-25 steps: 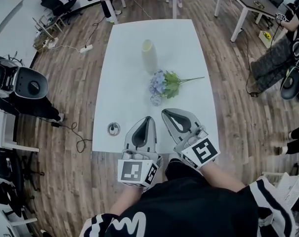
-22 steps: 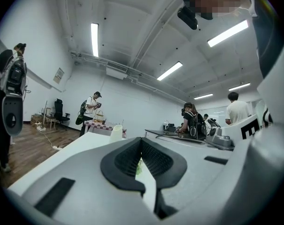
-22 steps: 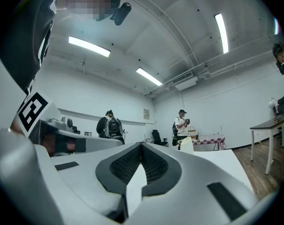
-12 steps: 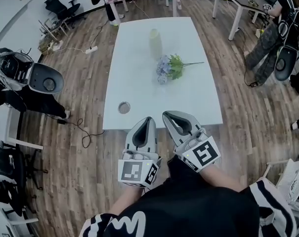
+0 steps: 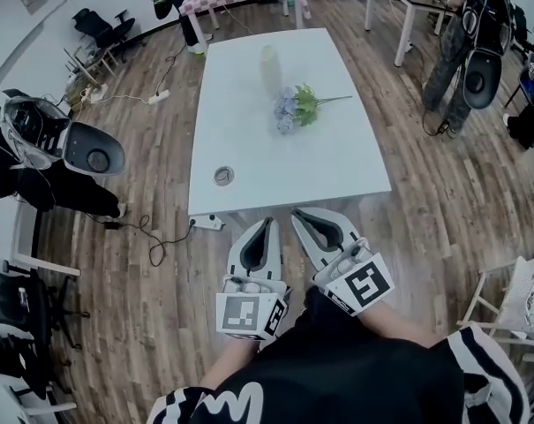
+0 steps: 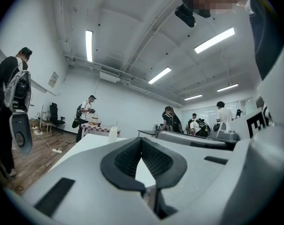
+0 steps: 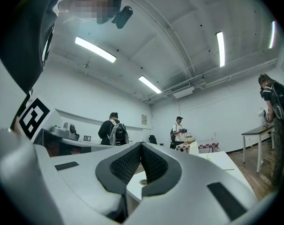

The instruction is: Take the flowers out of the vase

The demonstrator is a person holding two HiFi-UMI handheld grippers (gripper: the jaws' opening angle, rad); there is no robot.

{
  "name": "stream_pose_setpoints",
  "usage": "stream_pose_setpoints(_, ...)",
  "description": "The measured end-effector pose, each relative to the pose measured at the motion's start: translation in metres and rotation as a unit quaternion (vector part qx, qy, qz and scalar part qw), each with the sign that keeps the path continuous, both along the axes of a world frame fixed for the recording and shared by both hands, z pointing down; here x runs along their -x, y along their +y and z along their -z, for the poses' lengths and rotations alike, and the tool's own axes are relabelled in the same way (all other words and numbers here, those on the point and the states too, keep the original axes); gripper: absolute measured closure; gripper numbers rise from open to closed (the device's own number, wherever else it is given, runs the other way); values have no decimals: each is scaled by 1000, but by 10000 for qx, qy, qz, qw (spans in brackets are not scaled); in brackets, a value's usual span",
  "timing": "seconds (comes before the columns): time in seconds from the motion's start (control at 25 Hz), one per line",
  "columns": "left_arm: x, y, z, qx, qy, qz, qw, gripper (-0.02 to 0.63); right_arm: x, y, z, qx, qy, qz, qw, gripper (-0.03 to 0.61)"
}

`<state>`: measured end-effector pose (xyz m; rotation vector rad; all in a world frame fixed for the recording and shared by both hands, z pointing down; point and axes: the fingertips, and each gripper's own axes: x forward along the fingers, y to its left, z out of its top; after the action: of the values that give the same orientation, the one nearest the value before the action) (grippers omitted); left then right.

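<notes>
The flowers (image 5: 293,109) lie on the surface (image 5: 284,170) at twelve o'clock, well beyond the left tongs (image 5: 266,223) and right tongs (image 5: 296,213), both pressed together, empty.

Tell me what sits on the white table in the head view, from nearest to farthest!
small round object → flowers lying on the tabletop → vase
</notes>
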<state>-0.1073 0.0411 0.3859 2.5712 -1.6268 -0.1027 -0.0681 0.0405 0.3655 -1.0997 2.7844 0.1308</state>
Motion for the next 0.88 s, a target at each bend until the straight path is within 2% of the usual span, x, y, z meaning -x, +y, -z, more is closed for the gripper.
stream_pose_setpoints(0.44, -17, 26, -6, 60, 38, -108, 9999, 609, -9, 29, -8, 103, 71, -46, 9999, 561)
stream_pose_setpoints(0.88, -52, 67, 0, 27, -5, -202, 9998, 609, -43, 72, -3, 89, -16, -101, 9999, 561)
